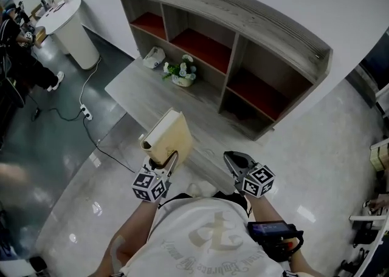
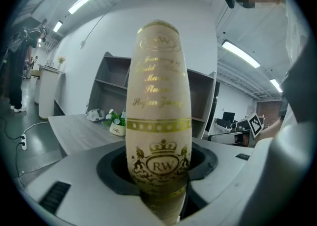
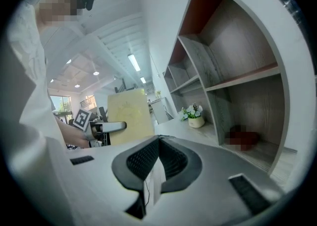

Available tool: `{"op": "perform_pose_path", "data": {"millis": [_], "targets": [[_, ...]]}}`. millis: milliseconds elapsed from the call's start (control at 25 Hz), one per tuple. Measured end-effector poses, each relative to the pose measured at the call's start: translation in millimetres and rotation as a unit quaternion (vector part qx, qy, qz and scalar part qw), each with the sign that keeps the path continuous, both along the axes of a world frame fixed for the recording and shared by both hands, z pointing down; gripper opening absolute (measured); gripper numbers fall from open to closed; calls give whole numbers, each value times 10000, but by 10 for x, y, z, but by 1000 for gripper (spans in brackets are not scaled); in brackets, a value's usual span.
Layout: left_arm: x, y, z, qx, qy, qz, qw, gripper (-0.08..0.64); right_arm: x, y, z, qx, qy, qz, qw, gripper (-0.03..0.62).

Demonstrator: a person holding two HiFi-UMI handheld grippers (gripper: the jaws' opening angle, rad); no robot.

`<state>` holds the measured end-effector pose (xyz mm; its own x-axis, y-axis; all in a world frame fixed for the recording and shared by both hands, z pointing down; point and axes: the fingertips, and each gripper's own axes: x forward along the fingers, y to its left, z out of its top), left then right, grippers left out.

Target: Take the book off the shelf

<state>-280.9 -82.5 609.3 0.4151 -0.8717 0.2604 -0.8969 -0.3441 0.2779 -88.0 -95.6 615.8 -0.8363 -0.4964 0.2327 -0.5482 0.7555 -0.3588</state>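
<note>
Head view: the left gripper (image 1: 165, 161) pinches the book (image 1: 170, 135) in its jaws, off the shelf (image 1: 243, 27), at 6 o'clock from the pot (image 1: 182, 81) of flowers (image 1: 182, 68) on the table (image 1: 138, 88).
Left gripper view: the jaws clamp the book's spine.
Right gripper view: the right gripper (image 3: 157, 143) has its jaws pressed together.

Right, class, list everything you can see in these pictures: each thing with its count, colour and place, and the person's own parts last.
book: one, cream with gold print, held above the table's near edge
shelf: one, grey wood with red compartment floors, on the table's far side
table: one, grey, before the person
flower pot: one, white with white flowers, on the table before the shelf
small object: one, whitish, left of the flower pot; too small to identify
counter: one, white, far left
power strip: one, white, on the floor
left hand-held gripper: one, grey, shut on the book
right hand-held gripper: one, grey, jaws together
</note>
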Motion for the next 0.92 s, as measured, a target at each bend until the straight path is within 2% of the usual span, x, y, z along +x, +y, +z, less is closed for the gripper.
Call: {"op": "perform_pose_path", "data": {"millis": [400,920], "targets": [[28,135,177,-156,-38,197,9997,225,-63,48,16,22,-29,54,10000,3],[82,-109,270,-157,47,472,9988,225,-140,-239,20,134,-21,140,9998,3]]}}
